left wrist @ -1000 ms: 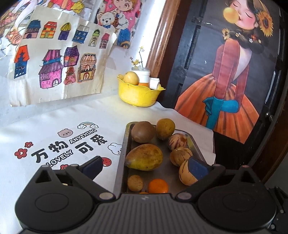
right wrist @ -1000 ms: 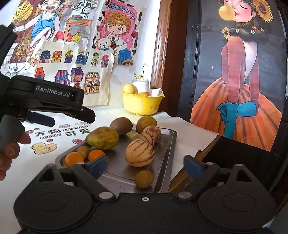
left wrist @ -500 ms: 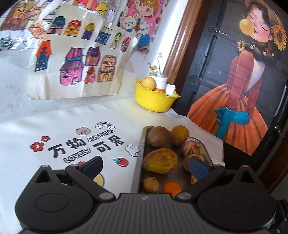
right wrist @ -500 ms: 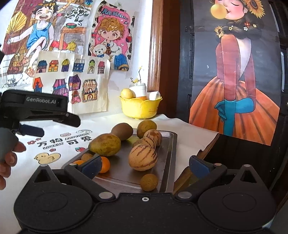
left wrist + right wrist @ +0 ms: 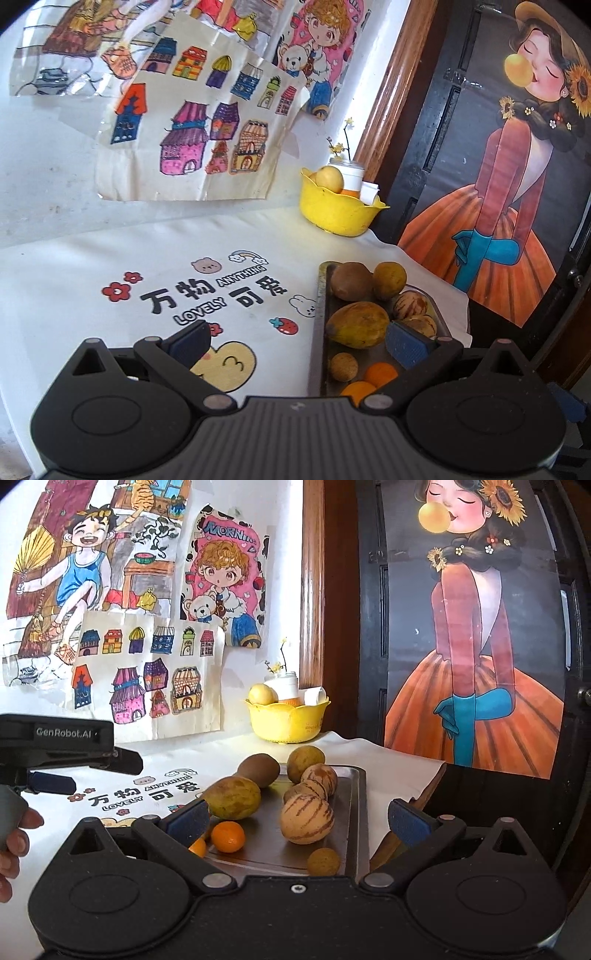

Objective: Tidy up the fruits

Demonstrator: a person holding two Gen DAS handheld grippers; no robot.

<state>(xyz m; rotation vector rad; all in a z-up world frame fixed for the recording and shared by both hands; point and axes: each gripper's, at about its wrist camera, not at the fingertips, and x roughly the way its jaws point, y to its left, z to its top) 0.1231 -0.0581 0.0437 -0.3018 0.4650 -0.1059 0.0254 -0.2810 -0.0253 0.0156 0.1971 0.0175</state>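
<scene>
Children's drawings (image 5: 147, 672) cover the wall behind a surface (image 5: 92, 280) under a white printed cloth. Metal tray (image 5: 354, 812) near the right edge holds the fruit: mango (image 5: 232, 797), kiwi (image 5: 258, 770), three striped melons, nearest (image 5: 306, 819), a round green-brown fruit (image 5: 306, 758), two oranges, one at (image 5: 229, 836), small brown fruit (image 5: 323, 862). Yellow bowl (image 5: 288, 720) at the back, well apart from the tray, with a pale fruit (image 5: 261, 694) in it. Right hand-held gripper (image 5: 297, 818) spread wide, empty, low over the tray's near end. Left hand-held gripper (image 5: 295, 338) spread, empty, straddling the tray's left rim; a hand (image 5: 13, 842) holds it.
</scene>
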